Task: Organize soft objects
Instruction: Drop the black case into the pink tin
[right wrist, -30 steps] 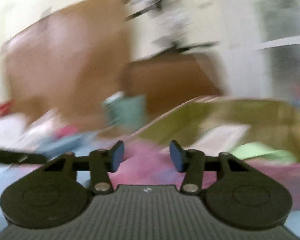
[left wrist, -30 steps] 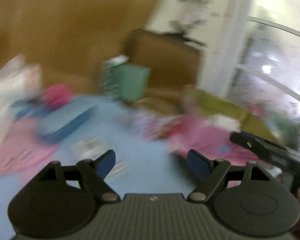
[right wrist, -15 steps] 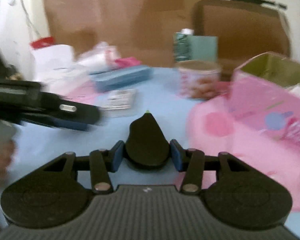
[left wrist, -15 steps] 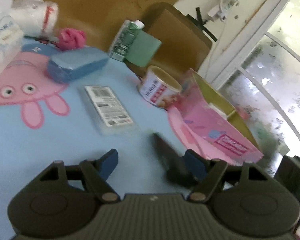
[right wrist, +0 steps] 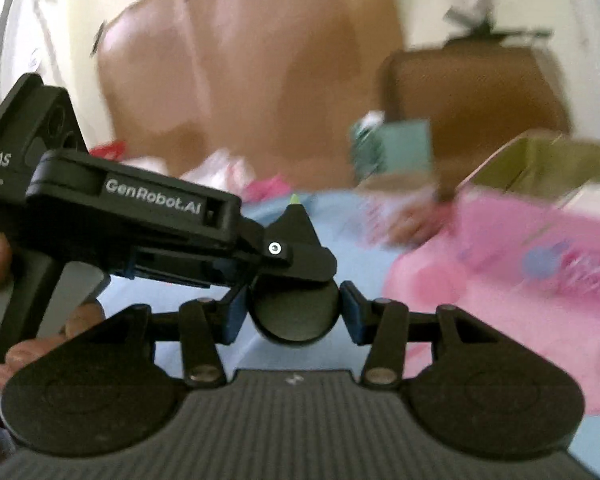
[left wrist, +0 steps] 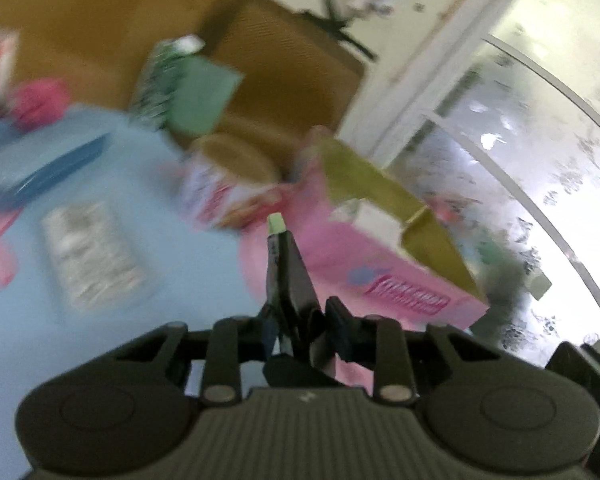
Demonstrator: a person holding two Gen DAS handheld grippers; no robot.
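Both grippers are clamping one black, teardrop-shaped object [right wrist: 296, 280] with a pale green tip: the right gripper [right wrist: 294, 318] is pinching its round end, and the left gripper [left wrist: 306, 330] is squeezing its flat sides. They are holding it above a light blue table [left wrist: 172, 240], near a blurred printed cup [left wrist: 230, 188] and an open pink box [left wrist: 380, 264].
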